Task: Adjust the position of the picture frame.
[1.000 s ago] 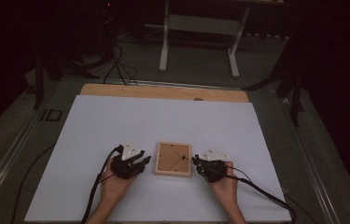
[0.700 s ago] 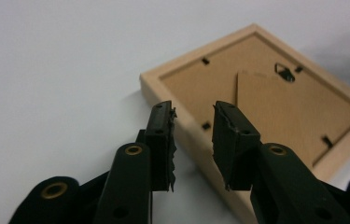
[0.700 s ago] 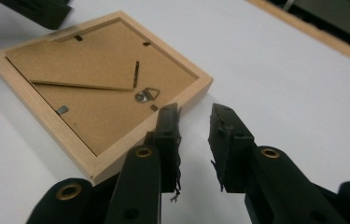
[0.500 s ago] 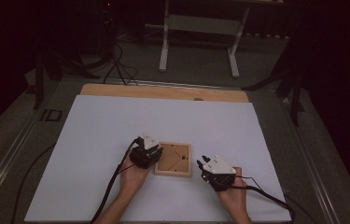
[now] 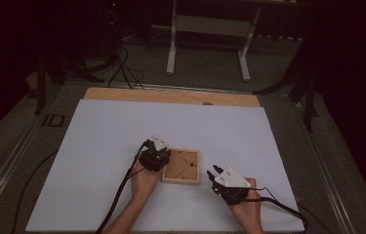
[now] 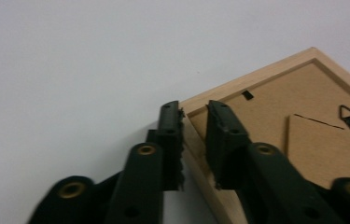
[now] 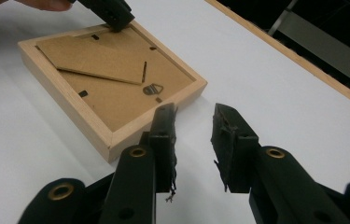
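— Left side first?
— Left gripper (image 5: 157,157) at the left edge of the picture frame (image 5: 182,166), held by a hand (image 5: 144,179). Jaws narrow, straddling the frame's wooden rim near its corner, one outside on the white surface (image 5: 112,131), one inside over the brown backing. Touching the wood or just apart: cannot tell.
— And the frame itself?
— Lying face down near the middle of the surface, toward the near edge. Hanger clip (image 7: 152,89) and folding stand (image 7: 93,58) on the backing.
— Right side?
— Right gripper (image 5: 218,176) just right of the frame and nearer, apart from it. Jaws parted, holding nothing, above bare surface beside the frame's corner.
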### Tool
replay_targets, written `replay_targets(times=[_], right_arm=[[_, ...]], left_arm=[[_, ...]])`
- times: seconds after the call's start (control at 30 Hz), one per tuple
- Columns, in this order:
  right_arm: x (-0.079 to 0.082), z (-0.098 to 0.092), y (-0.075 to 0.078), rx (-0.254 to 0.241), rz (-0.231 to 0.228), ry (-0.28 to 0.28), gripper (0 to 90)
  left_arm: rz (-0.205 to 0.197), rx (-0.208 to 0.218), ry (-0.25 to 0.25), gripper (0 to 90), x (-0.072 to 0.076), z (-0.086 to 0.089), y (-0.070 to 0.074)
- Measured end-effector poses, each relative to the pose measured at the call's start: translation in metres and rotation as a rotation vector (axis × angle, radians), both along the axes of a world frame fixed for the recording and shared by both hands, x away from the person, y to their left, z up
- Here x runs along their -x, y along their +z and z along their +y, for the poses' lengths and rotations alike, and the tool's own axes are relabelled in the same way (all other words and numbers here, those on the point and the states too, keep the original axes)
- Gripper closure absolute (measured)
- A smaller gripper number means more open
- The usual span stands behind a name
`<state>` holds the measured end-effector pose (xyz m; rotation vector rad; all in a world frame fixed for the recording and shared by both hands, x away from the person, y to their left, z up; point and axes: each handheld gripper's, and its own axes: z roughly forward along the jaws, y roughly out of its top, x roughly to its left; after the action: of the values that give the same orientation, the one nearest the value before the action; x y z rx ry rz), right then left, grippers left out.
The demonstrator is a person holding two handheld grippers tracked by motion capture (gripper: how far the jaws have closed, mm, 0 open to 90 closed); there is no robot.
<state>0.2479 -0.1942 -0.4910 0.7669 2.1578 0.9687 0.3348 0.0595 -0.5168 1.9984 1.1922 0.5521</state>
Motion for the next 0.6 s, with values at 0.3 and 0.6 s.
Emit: replay_targets(times=[0.3, 0.6], right_arm=[[0.000, -0.001, 0.000, -0.003, -0.006, -0.003, 69.7], [-0.001, 0.000, -0.002, 0.001, 0.002, 0.001, 67.2]], left_arm=[[-0.002, -0.017, 0.065, 81.0, -0.003, 0.001, 0.001], [0.009, 0.022, 0.182, 81.7, -0.007, 0.015, 0.000]])
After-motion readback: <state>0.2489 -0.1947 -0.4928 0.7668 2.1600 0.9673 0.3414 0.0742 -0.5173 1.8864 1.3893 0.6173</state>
